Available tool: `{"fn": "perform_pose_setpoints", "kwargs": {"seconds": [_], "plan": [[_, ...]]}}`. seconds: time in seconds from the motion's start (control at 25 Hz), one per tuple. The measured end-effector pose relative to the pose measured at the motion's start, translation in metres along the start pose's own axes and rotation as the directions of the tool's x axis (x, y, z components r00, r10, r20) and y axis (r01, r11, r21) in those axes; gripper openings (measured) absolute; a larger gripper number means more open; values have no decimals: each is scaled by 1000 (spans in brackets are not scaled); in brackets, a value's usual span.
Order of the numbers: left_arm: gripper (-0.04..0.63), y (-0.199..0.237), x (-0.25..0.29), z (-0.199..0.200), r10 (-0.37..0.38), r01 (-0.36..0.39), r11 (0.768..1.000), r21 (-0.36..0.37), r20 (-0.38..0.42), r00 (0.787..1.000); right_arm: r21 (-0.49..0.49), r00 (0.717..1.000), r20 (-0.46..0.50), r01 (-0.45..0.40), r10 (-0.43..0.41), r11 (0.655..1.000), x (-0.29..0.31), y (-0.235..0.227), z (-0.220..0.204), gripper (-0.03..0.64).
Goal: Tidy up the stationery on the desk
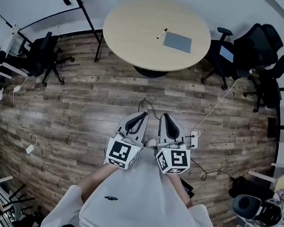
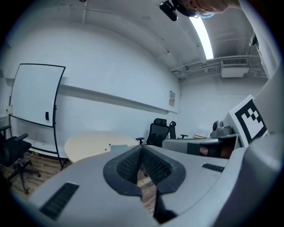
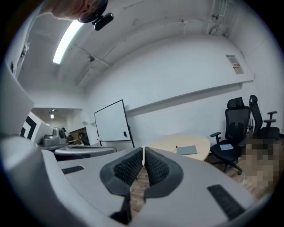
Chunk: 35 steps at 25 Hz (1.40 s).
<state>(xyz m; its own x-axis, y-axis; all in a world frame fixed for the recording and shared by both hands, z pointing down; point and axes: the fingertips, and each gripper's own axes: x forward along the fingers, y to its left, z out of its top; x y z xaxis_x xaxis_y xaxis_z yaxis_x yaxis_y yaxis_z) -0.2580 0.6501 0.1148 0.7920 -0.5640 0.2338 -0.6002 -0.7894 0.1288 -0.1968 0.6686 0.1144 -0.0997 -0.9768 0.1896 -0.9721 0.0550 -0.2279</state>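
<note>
Left gripper [image 1: 142, 115] and right gripper [image 1: 165, 117] are held side by side, close to the torso and roughly level. Both have their jaws closed together and hold nothing. Well ahead, across the wood floor [image 1: 84, 106], stands a round table [image 1: 137, 42]. On it, a pen [image 1: 161, 33] lies just left of a grey notebook [image 1: 177, 42]. The hands are hidden beneath the grippers.

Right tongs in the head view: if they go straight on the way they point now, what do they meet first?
Nothing close: only wood floor lies ahead of the right tongs. Further on they would probably meet the round table near its front edge, though depth is unclear.
</note>
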Motion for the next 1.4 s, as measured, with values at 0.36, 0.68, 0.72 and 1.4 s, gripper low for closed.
{"fn": "perform_pose_setpoints", "kwargs": {"seconds": [0.36, 0.68, 0.72, 1.4], "plan": [[23, -40, 45, -25, 43, -44, 999, -16, -78, 996, -31, 999, 7, -34, 34, 999, -24, -72, -14, 38], [23, -15, 102, -26, 28, -34, 997, -64, -91, 995, -5, 997, -49, -55, 55, 998, 32, -104, -17, 38], [23, -2, 111, -26, 29, -36, 997, -74, -96, 995, -12, 997, -51, -57, 56, 998, 47, -105, -16, 38], [23, 281, 330, 78, -195, 179, 973, -143, -111, 974, 69, 988, -125, 96, -87, 993, 397, -136, 74, 34]]}}
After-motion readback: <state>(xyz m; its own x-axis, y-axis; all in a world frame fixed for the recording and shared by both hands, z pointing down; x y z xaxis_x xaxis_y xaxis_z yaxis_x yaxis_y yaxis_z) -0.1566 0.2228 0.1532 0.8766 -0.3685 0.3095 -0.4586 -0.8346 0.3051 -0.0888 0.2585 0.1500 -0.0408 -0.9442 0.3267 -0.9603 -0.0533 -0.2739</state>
